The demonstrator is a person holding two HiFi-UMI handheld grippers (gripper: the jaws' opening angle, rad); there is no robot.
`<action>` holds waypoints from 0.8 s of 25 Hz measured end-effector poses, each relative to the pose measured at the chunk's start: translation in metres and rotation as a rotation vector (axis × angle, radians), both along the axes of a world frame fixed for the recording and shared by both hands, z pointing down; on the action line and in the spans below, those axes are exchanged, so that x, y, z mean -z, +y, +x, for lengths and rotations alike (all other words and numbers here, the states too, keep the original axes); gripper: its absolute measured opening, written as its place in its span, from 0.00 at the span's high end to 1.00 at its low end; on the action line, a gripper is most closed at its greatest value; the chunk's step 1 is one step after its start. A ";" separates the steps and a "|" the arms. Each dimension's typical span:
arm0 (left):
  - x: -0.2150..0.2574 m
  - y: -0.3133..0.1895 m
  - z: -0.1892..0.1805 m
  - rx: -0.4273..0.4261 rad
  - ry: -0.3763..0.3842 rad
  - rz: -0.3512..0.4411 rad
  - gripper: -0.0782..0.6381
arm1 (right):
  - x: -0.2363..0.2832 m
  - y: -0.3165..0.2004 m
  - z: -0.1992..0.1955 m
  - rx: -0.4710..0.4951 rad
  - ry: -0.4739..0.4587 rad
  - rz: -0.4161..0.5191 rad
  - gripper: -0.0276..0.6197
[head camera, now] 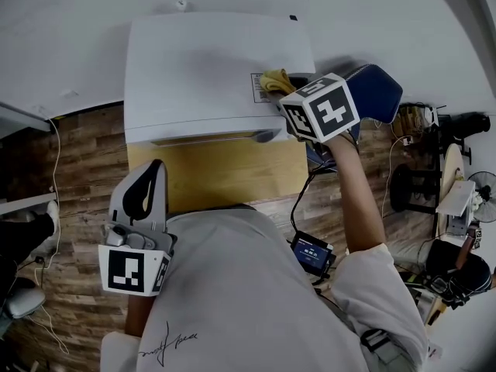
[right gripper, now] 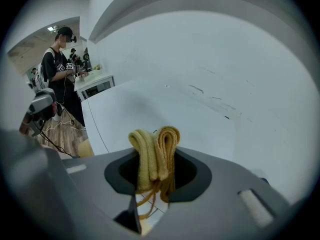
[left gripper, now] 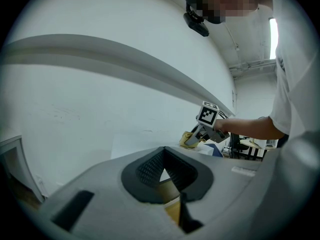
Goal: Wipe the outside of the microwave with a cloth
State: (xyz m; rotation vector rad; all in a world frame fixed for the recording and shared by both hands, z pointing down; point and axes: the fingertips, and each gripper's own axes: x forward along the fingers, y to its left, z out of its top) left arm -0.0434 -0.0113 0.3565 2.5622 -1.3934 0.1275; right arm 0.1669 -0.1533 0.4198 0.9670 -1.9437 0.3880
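Observation:
The white microwave (head camera: 209,68) stands on a yellowish stand (head camera: 225,173) against a white wall. My right gripper (head camera: 284,91) is shut on a folded yellow cloth (head camera: 276,80), which rests on the right part of the microwave's top. In the right gripper view the cloth (right gripper: 155,156) sticks out between the jaws of that gripper (right gripper: 155,149), over the white microwave top (right gripper: 145,109). My left gripper (head camera: 155,170) hangs low in front of the stand, jaws together and empty. Its own view shows the left gripper (left gripper: 163,156) tilted upward, with the cloth (left gripper: 189,140) and the right gripper (left gripper: 200,133) beyond.
Cables run over the wooden floor (head camera: 77,177). A small device with a lit screen (head camera: 312,252) lies right of the stand, and a blue object (head camera: 380,87) sits under my right arm. A stool, a fan (head camera: 480,188) and clutter fill the right side. Another person (right gripper: 59,69) stands far off.

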 end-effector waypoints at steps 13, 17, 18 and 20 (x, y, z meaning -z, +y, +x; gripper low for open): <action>-0.001 -0.001 -0.006 0.020 -0.005 -0.002 0.89 | 0.001 0.002 -0.052 0.083 -0.047 0.009 0.77; -0.001 -0.001 -0.006 0.022 -0.007 -0.006 0.89 | 0.001 0.005 -0.074 0.109 -0.082 0.004 0.77; -0.001 -0.001 -0.006 0.022 -0.007 -0.004 0.89 | 0.002 0.005 -0.081 0.118 -0.088 0.003 0.77; 0.000 -0.002 -0.007 0.023 -0.007 0.000 0.89 | 0.002 0.005 -0.095 0.139 -0.095 0.001 0.77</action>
